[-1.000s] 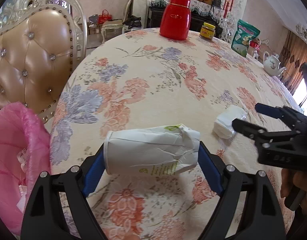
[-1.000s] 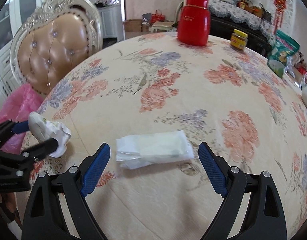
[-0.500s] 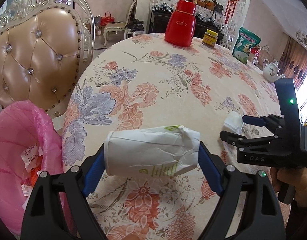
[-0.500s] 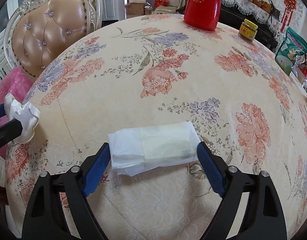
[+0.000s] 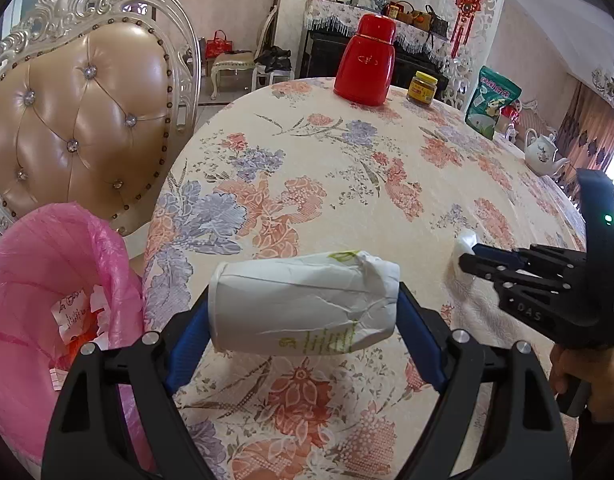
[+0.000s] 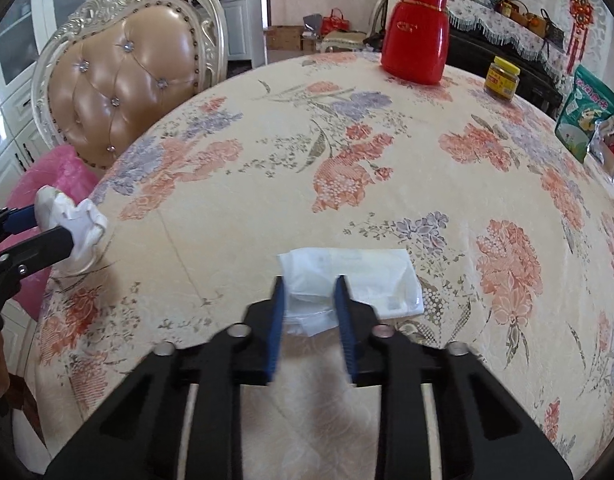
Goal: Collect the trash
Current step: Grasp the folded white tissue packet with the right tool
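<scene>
Right wrist view: tissue packet (image 6: 349,280) pinched between the right gripper (image 6: 309,303) jaws

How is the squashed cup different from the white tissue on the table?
The cup is a crumpled tube with green print; the tissue is flat, folded and plain.
The cup is held up off the table, pinched end to end by the left gripper; the tissue lies on the tablecloth.
The right gripper has closed in on only the tissue's near edge.
Both are white trash, each between blue gripper fingers.
</scene>
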Motion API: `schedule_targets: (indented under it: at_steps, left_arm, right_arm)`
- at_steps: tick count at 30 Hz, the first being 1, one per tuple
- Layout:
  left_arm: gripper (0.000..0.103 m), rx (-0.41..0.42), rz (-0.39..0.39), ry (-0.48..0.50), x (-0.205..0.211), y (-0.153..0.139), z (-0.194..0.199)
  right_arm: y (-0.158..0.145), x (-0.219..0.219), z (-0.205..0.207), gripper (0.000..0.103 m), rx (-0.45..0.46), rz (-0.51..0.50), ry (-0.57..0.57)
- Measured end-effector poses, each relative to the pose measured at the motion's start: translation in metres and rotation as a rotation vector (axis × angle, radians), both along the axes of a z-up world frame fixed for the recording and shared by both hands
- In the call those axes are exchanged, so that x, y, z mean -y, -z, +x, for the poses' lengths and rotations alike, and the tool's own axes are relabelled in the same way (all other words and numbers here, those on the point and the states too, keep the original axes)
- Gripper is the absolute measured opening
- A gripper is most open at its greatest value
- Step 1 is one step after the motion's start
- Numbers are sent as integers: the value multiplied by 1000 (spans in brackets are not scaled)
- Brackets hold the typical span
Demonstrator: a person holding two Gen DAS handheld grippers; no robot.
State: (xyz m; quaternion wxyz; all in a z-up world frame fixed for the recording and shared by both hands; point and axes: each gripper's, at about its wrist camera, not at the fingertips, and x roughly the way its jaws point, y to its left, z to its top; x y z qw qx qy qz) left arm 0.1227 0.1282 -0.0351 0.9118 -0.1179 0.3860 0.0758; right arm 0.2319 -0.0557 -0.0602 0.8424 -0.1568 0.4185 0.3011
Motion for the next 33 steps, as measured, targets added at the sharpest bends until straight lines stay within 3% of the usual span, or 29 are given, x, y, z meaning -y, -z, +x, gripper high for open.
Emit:
schedule_targets:
  at_steps: [10, 15, 17, 18, 19, 21, 27, 33]
  left_arm:
    - [83, 9, -5, 5, 1, -3, -5]
    - [83, 11, -10, 11, 1, -2, -6]
    - [83, 14, -13, 14, 3, -3, -7]
    - [83, 14, -13, 16, 4, -3, -6]
    - [83, 16, -13, 19, 5, -3, -6]
    - [83, 18, -14, 24, 7, -4, -5]
    - [83, 22, -17, 28, 7, -5, -5]
    - [83, 28, -16, 24, 1, -7, -9]
  right_arm:
    - [-15, 14, -24, 13, -3, 63, -14]
    - [3, 29, -40, 14, -55, 3, 13]
    - [6, 37, -43, 19, -65, -20, 49]
    - [6, 41, -45, 31, -67, -18, 62]
    - [5, 46, -46, 56, -70, -5, 81]
    - [1, 51, -48, 72, -55, 17, 112]
    - [-2, 50, -35, 71, -55, 59, 199]
    - [19, 51, -19, 51, -64, -12, 268]
